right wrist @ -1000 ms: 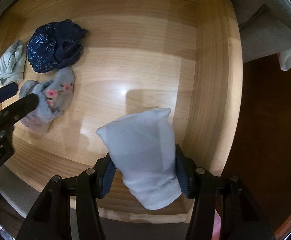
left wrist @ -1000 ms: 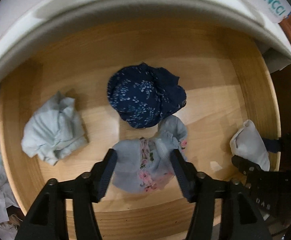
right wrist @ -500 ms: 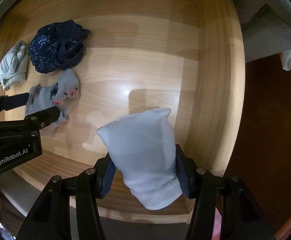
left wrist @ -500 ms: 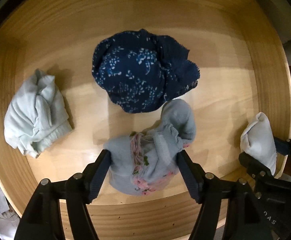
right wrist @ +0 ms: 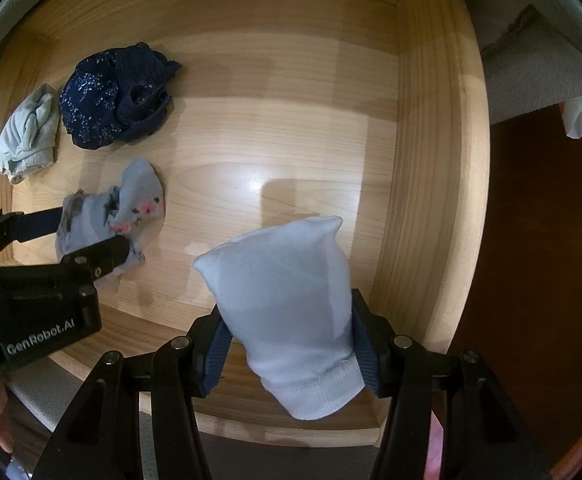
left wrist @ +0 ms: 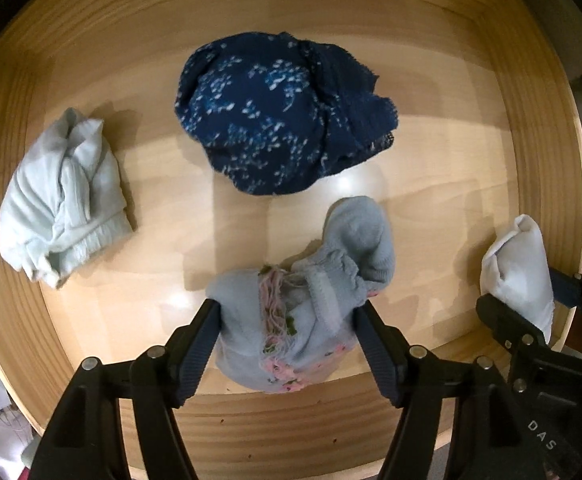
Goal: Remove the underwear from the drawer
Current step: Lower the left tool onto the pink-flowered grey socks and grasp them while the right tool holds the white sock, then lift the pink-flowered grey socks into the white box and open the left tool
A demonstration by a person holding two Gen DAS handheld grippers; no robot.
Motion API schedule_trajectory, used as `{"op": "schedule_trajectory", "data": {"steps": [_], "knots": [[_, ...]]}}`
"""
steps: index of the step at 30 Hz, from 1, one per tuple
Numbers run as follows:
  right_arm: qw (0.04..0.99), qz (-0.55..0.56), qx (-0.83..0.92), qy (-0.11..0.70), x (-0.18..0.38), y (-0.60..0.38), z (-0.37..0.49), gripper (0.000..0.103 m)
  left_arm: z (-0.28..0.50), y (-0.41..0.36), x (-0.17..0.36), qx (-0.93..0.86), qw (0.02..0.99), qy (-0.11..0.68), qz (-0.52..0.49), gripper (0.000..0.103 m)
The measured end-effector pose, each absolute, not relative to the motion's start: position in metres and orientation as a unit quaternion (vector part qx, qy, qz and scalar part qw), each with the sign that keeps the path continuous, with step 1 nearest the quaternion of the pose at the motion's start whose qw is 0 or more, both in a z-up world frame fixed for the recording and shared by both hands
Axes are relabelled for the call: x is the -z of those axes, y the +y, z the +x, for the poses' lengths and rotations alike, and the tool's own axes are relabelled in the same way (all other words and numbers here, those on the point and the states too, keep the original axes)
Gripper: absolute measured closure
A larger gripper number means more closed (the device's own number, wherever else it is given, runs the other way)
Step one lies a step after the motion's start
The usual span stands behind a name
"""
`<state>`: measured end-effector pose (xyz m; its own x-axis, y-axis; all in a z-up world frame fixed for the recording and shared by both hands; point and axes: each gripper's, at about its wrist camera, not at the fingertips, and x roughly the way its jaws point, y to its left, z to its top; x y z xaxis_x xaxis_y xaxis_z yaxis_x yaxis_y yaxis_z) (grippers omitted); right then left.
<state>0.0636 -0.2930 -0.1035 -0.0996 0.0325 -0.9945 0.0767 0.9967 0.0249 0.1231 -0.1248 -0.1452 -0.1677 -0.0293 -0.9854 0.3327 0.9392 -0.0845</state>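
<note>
Looking down into my pale wooden drawer (left wrist: pixel 471 60), I count four bundles: one navy floral (left wrist: pixel 283 112), one mint (left wrist: pixel 59 196), one grey-blue with pink flowers (left wrist: pixel 311 304), one white (right wrist: pixel 287 300). My left gripper (left wrist: pixel 287 320) is closing around the grey-blue bundle; my right gripper (right wrist: pixel 291 340) clamps the white one above the drawer's front corner.

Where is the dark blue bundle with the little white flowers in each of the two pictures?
Left wrist view: the dark blue bundle lies upper middle, on the drawer floor.
Right wrist view: the dark blue bundle lies upper left.
Shared landmark: the pale green bundle lies just left of it in both.
</note>
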Motion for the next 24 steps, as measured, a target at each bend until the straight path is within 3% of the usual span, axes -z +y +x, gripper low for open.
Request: {"op": "schedule_trajectory", "data": {"steps": [5,11,24], "knots": [[0.67,0.037,0.017,0.741,0.1,-0.294,0.068,0.051,0.124,-0.117,0.144,0.136,0.632,0.757,0.093,0.054],[0.67,0.036,0.016,0.741,0.103,-0.293,0.066,0.051,0.118,-0.107,0.144,0.129,0.635,0.759,0.071,0.066],[0.67,0.033,0.02,0.742,0.108,-0.283,0.07,0.051,0.093,-0.094,0.115,0.128,0.669,0.73,0.054,0.068]]}}
